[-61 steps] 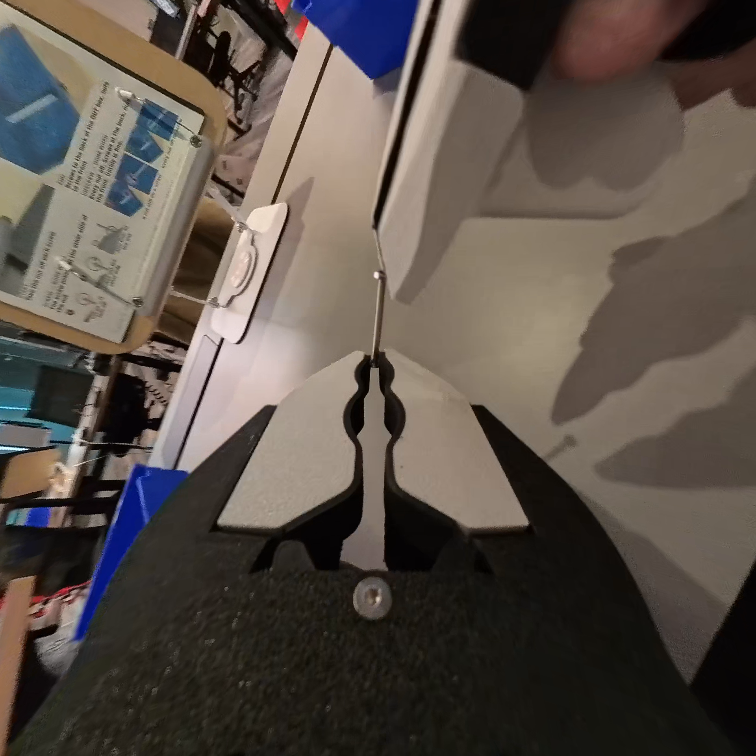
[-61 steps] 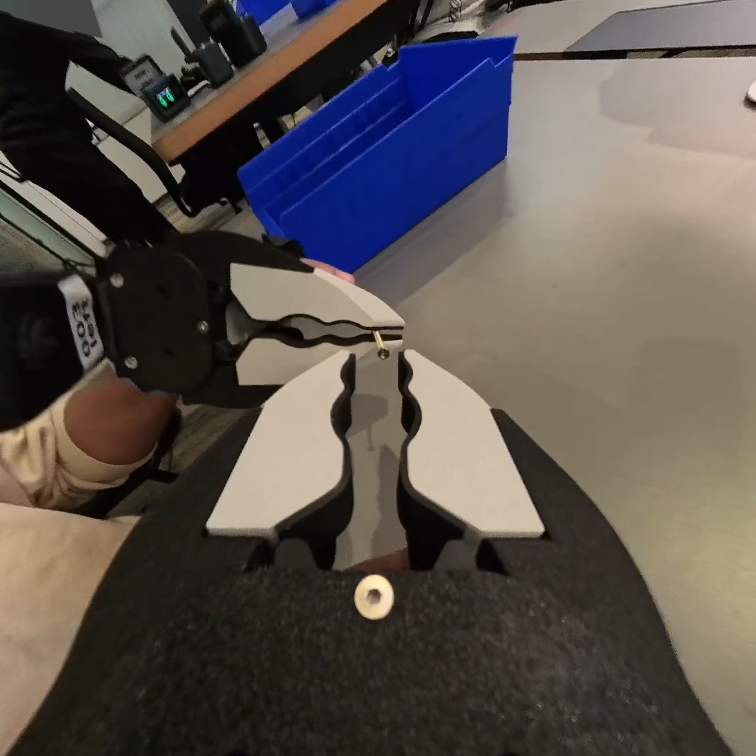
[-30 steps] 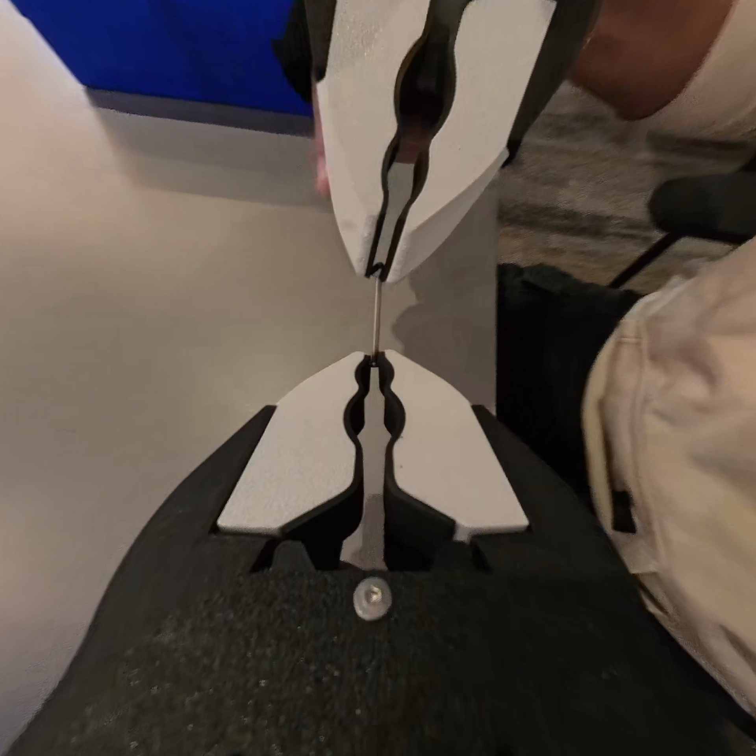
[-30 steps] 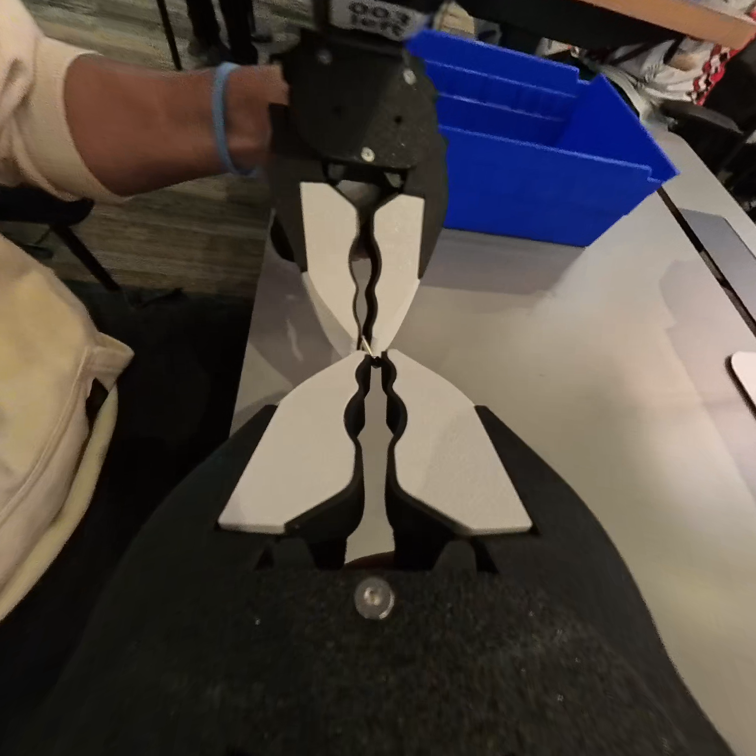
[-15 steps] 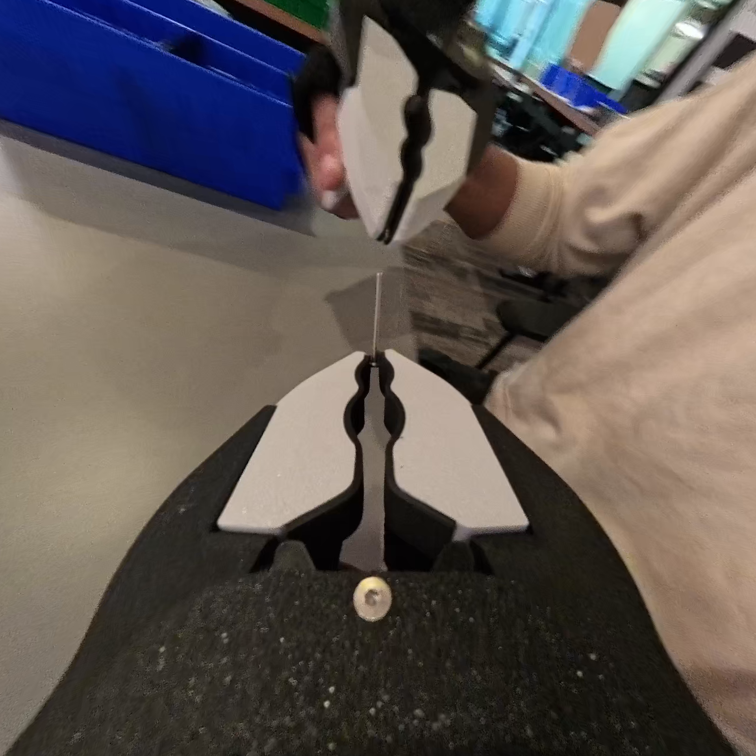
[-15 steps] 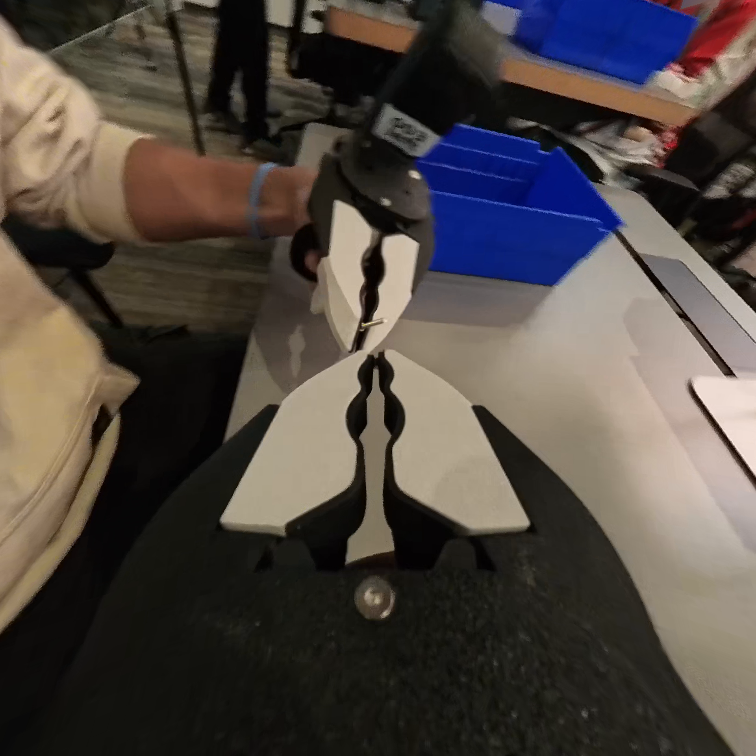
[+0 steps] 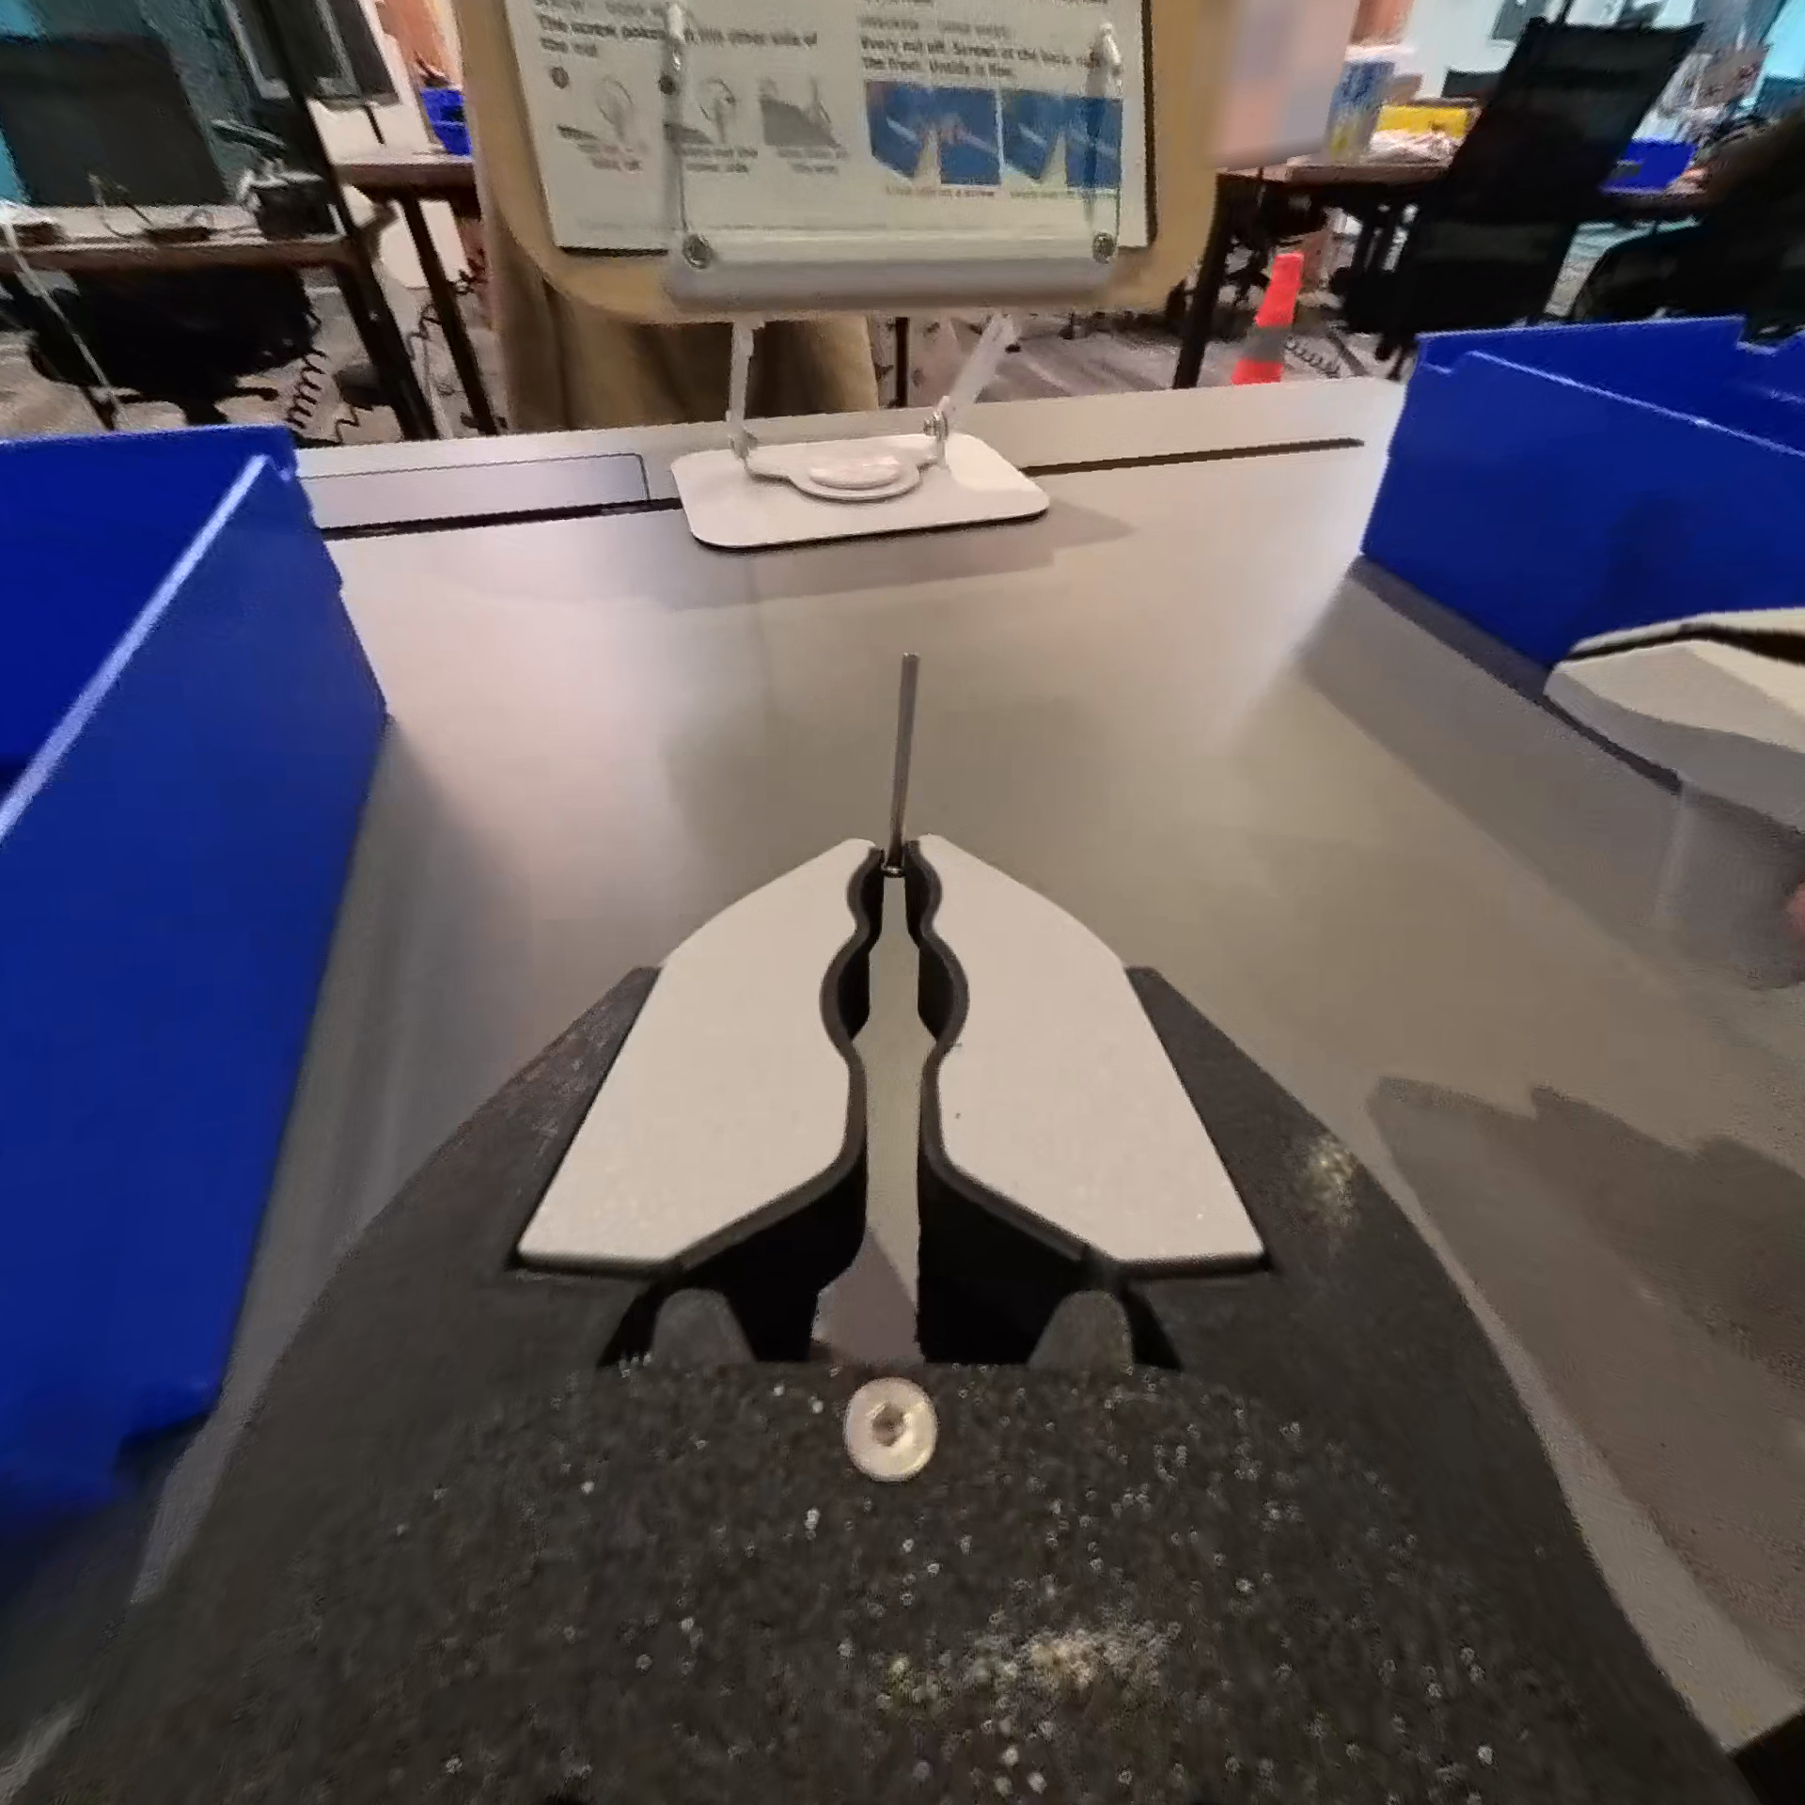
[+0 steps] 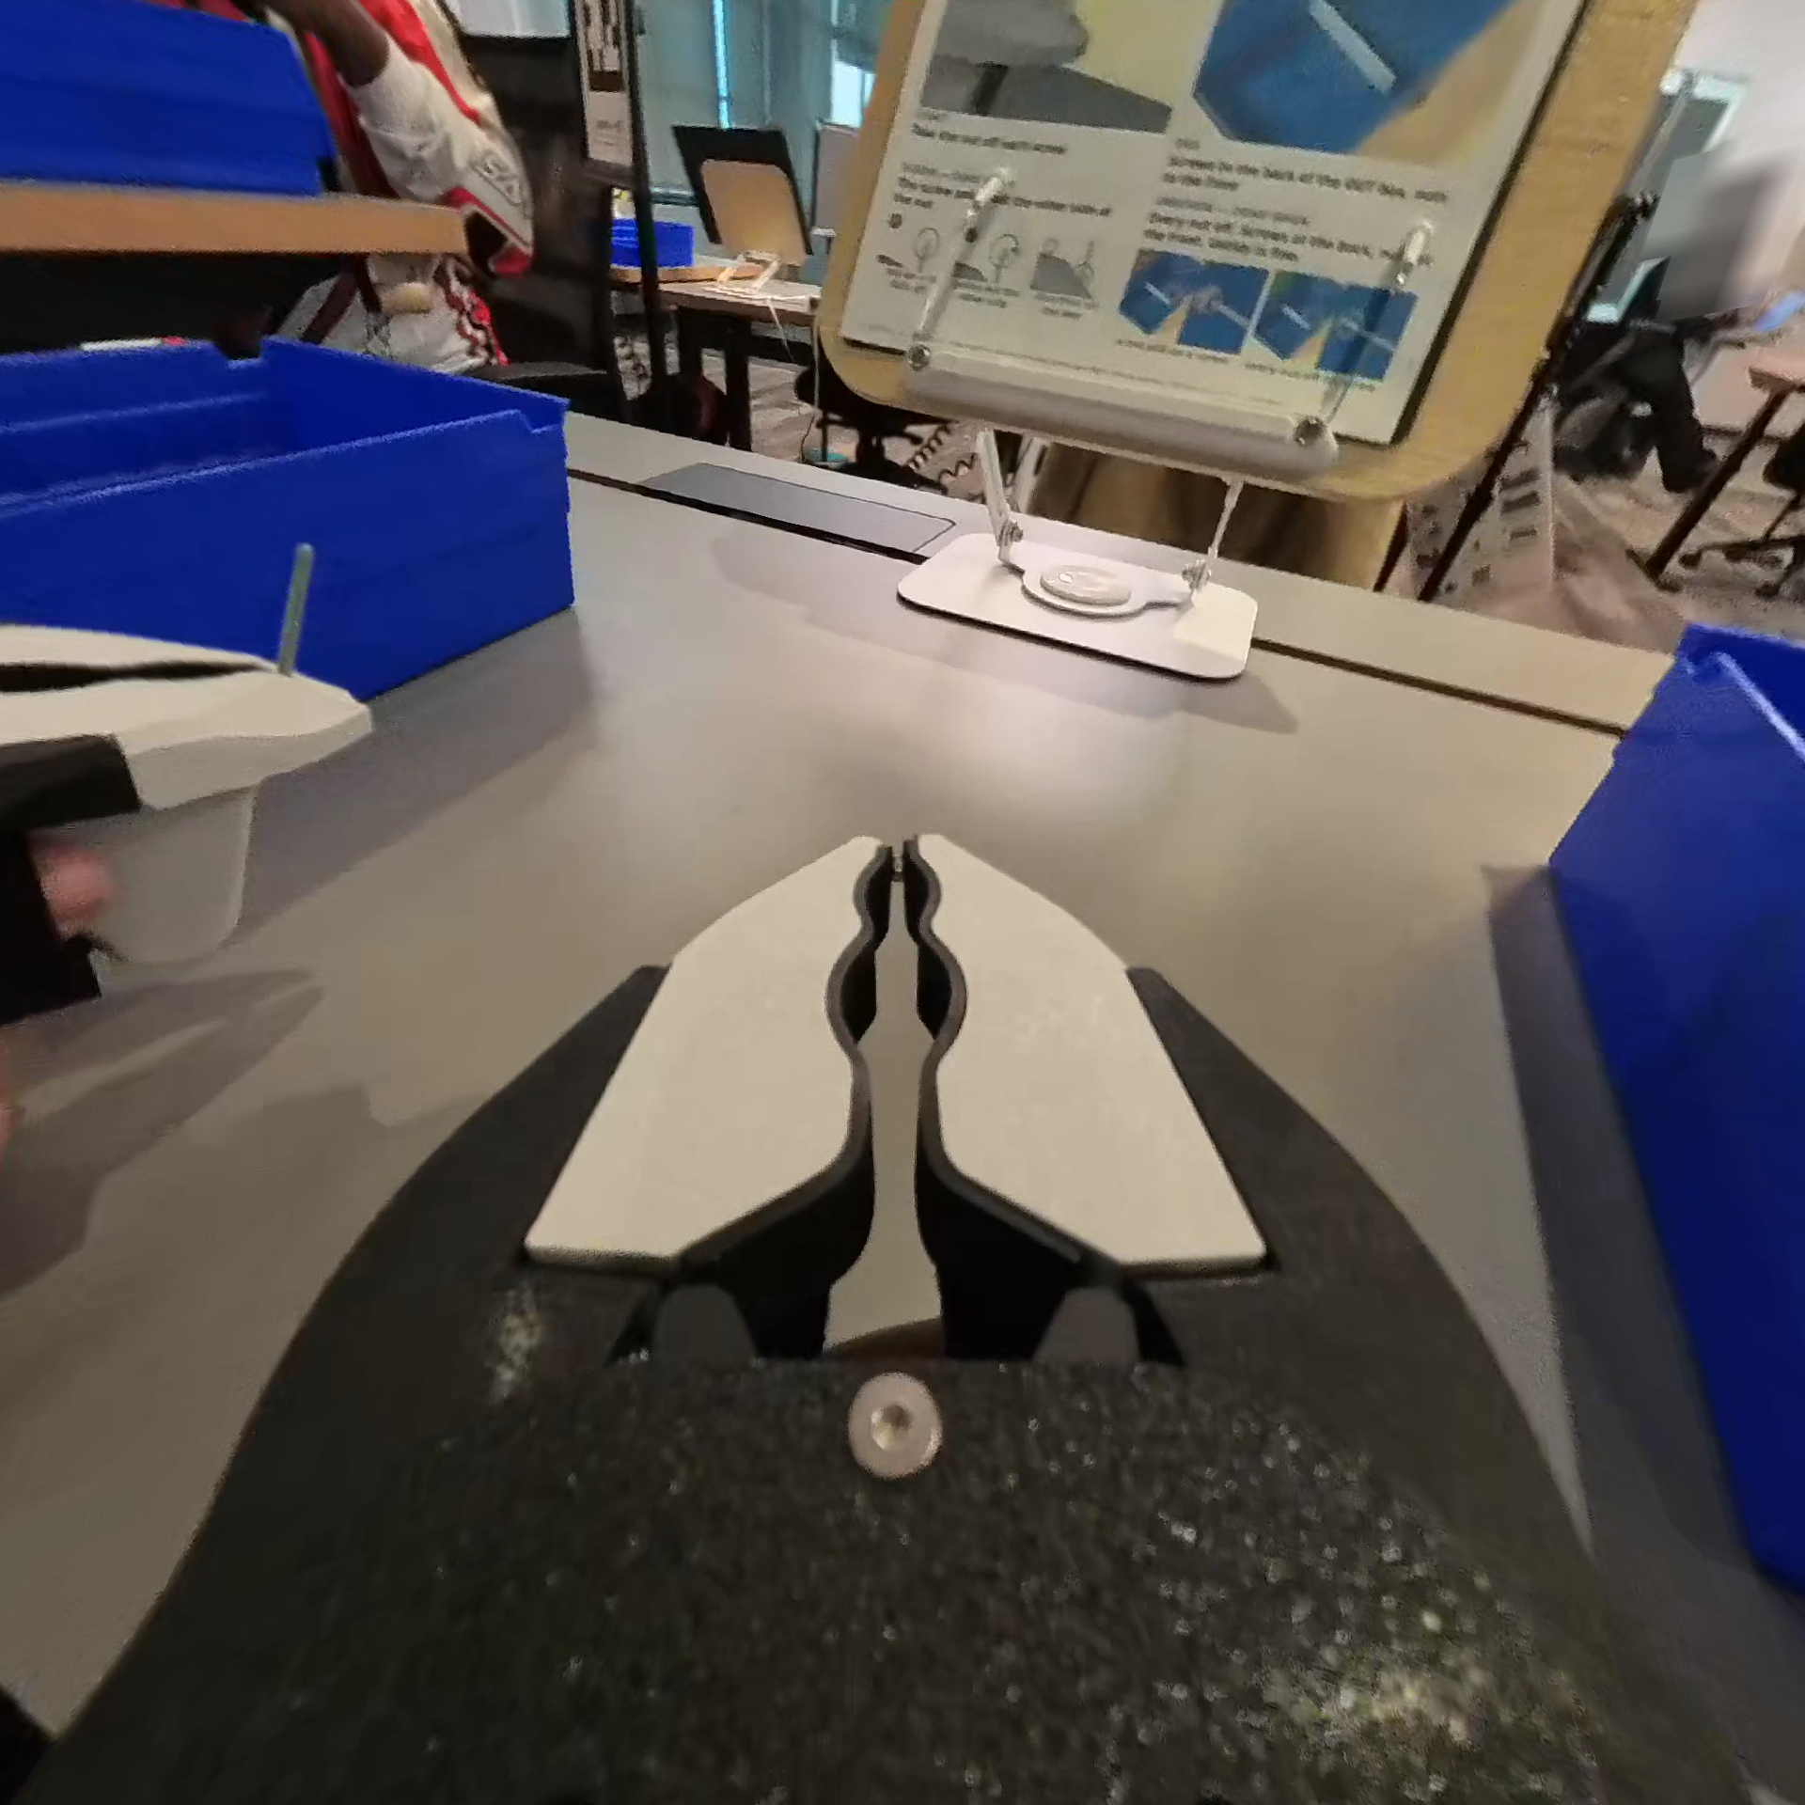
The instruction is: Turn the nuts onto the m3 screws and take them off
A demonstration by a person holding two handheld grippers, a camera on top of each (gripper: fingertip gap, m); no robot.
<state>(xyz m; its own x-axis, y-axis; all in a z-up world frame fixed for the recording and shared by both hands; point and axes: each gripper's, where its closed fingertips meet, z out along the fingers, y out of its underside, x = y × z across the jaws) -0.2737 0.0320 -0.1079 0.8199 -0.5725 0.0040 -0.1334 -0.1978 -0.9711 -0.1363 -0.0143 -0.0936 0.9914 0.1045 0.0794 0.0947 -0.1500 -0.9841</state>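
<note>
My left gripper [image 7: 897, 860] is shut on the head end of a thin metal m3 screw [image 7: 906, 752], whose shaft points straight forward from the tips above the grey table [image 7: 1172, 781]. The screw's free end is bare. My right gripper [image 8: 897, 860] is shut, with a tiny metal nut [image 8: 897, 863] pinched at its very tips. The two grippers are side by side and apart. The right gripper shows at the right edge of the left wrist view [image 7: 1700, 684]. The left gripper [image 8: 195, 698] and its screw [image 8: 296, 606] show at the left of the right wrist view.
A blue bin [image 7: 146, 781] stands on the left of the table and another blue bin [image 7: 1612, 469] on the right. An instruction sheet on a white stand [image 7: 860, 488] is at the far edge. A person's fingers [image 8: 68, 889] hold the left gripper.
The grippers faced each other tip to tip at the screw's end. They have drawn apart and swung round, side by side, toward the instruction stand. The left still holds the screw.
</note>
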